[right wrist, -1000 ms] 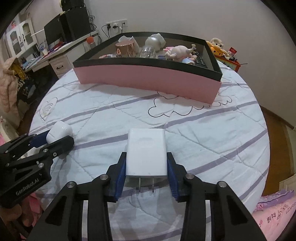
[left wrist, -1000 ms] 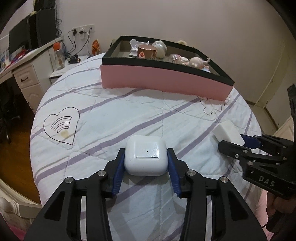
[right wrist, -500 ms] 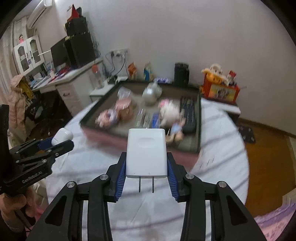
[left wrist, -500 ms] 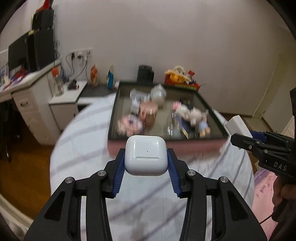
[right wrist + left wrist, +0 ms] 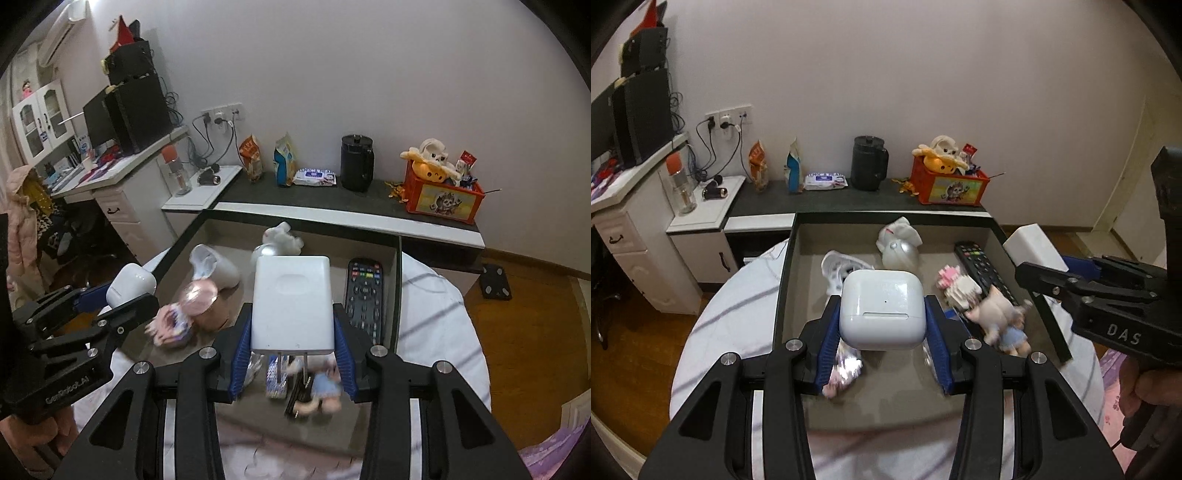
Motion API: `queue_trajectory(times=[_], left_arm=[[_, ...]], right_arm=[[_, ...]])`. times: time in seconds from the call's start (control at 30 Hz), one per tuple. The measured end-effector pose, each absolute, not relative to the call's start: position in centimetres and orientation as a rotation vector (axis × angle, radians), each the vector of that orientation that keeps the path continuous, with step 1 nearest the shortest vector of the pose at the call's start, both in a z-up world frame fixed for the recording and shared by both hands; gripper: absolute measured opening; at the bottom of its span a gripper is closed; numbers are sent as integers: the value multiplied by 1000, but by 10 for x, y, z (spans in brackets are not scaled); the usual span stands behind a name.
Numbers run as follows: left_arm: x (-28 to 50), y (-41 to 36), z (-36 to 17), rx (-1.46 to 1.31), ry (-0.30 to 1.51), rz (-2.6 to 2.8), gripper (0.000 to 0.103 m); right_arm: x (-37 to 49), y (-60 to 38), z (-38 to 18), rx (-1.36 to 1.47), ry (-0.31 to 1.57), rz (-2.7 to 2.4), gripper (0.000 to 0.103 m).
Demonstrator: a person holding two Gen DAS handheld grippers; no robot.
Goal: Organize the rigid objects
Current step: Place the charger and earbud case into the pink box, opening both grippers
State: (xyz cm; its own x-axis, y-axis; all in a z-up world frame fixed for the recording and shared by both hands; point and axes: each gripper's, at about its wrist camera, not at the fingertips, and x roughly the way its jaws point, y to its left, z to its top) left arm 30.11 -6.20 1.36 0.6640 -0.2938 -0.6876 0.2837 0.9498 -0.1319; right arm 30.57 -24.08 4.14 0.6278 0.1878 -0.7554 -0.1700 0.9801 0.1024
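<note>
White wall and a dark shelf sit behind the bed, and the big box [image 5: 786, 280] rests on the striped bedcover [image 5: 738, 317].

Your left gripper [image 5: 882, 334] squeezes the white earbud case [image 5: 882, 310] tight between its blue pads. It hangs up in the air over the middle of the box. Your right gripper [image 5: 291, 332] squeezes the white charger [image 5: 291, 302] the same way, prongs pointing back at you, over the right part of the box.

Below are a remote [image 5: 364, 295], a small doll [image 5: 1001, 317], a pink cup [image 5: 203, 299] and more toys. Pick a bare patch of the box floor for each thing. I think the near part looks free. Go down slowly, one hand at a time, so the grippers don't bump. Let go only when the thing is low, so it won't knock the toys.
</note>
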Motion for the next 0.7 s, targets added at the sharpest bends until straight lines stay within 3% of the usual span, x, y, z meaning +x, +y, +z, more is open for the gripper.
queue_trajectory(times=[0.33,0.7], left_arm=[[407,-82,-5,42,861,-292,44],[444,-93,-41,88,984,-275,44]], right_arm=[[384,-245,3,37,980,190,41],[417,-239,-26,18,1068,165,41]])
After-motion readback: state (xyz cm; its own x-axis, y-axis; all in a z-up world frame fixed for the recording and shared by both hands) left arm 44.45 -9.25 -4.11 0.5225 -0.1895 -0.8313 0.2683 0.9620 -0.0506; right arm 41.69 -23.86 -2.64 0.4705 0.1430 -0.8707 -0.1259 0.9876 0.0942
